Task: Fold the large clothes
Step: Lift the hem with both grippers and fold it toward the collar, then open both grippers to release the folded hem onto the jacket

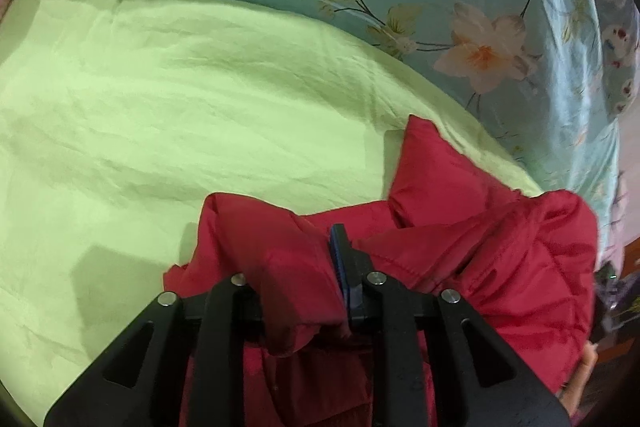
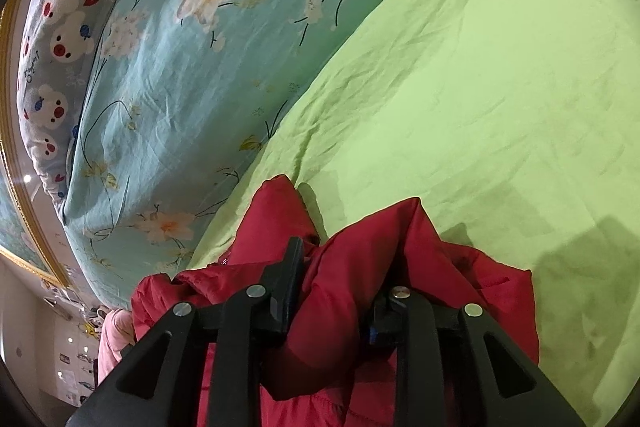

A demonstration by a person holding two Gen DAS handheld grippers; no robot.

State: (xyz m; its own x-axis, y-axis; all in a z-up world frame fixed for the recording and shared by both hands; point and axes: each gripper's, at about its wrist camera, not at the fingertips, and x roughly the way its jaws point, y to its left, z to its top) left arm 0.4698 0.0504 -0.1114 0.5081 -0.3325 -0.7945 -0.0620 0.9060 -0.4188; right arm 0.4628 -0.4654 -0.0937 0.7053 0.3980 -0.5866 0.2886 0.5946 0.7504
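Left wrist view: puffy red quilted jacket (image 1: 460, 235), crumpled, pinched in left hand-held gripper (image 1: 316, 267) and right hand-held gripper (image 2: 332, 291).

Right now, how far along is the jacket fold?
Done: the red puffer jacket has reached the green sheet, still bunched. In hand: the left gripper and right gripper each have a padded fold between their jaws. Left: flattening it and every fold; no neat crease shows, and the sleeves can't be told apart.

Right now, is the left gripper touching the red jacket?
Touching. The left wrist view shows the left gripper with a fold of the red jacket bunched between its jaws.
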